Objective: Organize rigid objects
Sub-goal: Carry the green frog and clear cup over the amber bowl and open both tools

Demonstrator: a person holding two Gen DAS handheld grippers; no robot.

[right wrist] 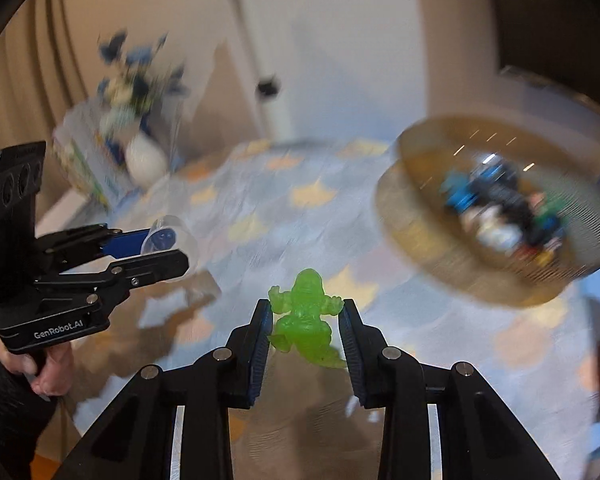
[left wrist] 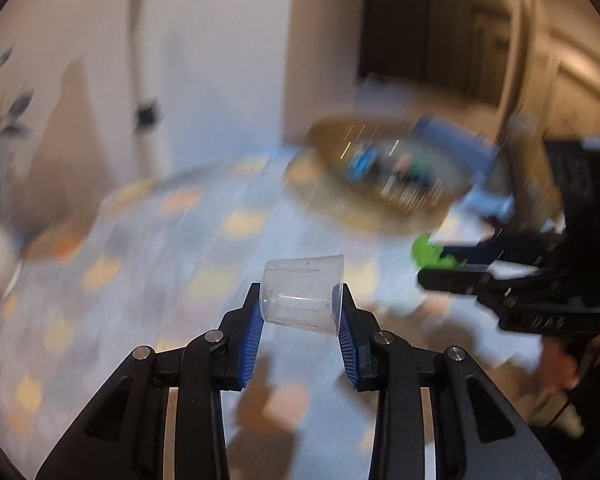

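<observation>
Nearest the lens: left gripper (left wrist: 301,309) clamped on a clear plastic cup (left wrist: 302,293), held tilted, mouth turned sideways, above the tabletop (left wrist: 148,264). Right gripper (right wrist: 305,320) likewise closed on a translucent green figure (right wrist: 306,316), pinched at its sides between the pads, lifted off the patterned cloth.

Progress, as a judgement: midway. Already gathered in the wicker basket (right wrist: 412,216) toward the far right edge of the tabletop: a heap of small toys (right wrist: 504,216), blue, black and white. Still to go in, presumably: cup and figure, both in the air and well apart from the basket.

Hard to read: heavy motion blur over basket, cloth and background; toys inside not separable. Vase of flowers (right wrist: 140,120) at the far left corner smeared. Near edge of the tabletop hidden behind the gripper bodies.
</observation>
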